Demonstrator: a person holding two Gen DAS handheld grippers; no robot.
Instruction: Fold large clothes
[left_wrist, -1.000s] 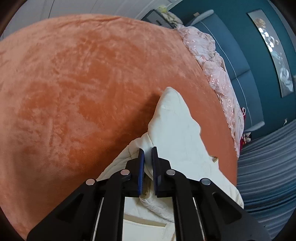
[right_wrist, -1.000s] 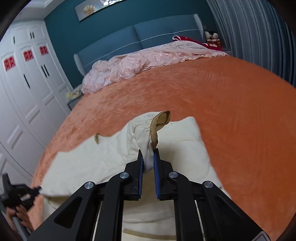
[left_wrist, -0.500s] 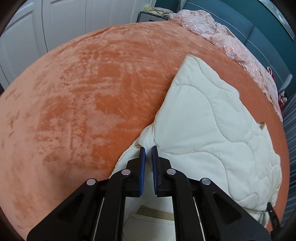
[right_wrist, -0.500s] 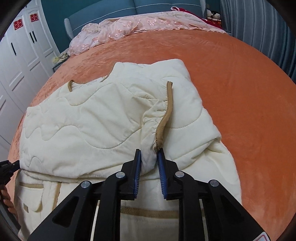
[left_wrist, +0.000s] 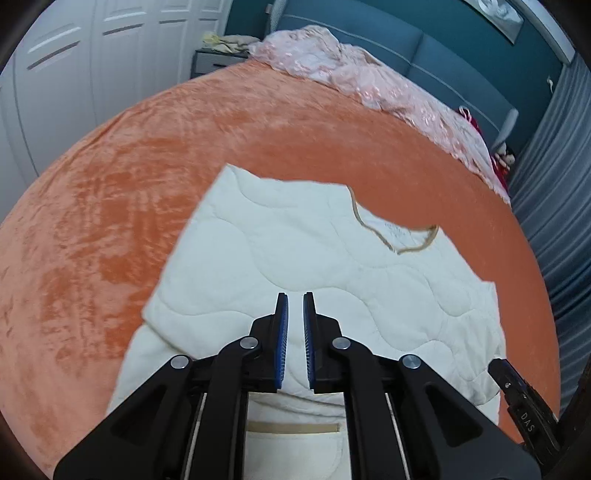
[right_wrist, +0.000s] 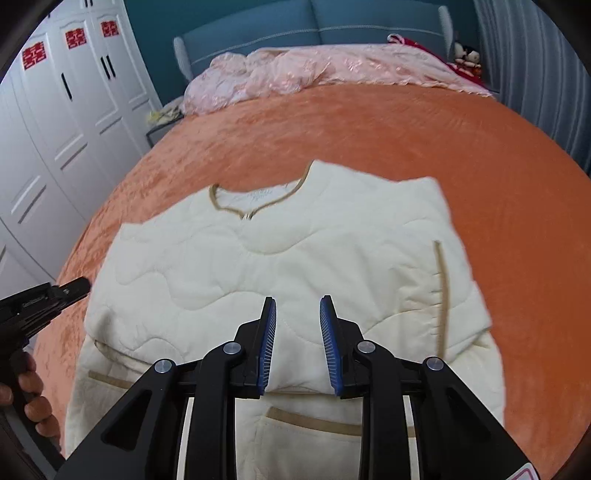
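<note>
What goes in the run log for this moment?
garment: cream quilted jacket flat on orange bedspread, sleeves folded in | left gripper: shut, empty | right gripper: open after release, empty

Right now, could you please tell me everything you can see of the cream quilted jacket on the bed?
The cream quilted jacket lies flat on the orange bedspread, collar toward the headboard. It looks soft and padded, with wavy stitching and tan trim at the neckline, along one sleeve cuff and on the front pockets. Both sleeves are folded in across the chest. The right gripper hangs over it, jaws apart with nothing between them; they have just been opening. The left gripper is nearly closed and holds no fabric.
</note>
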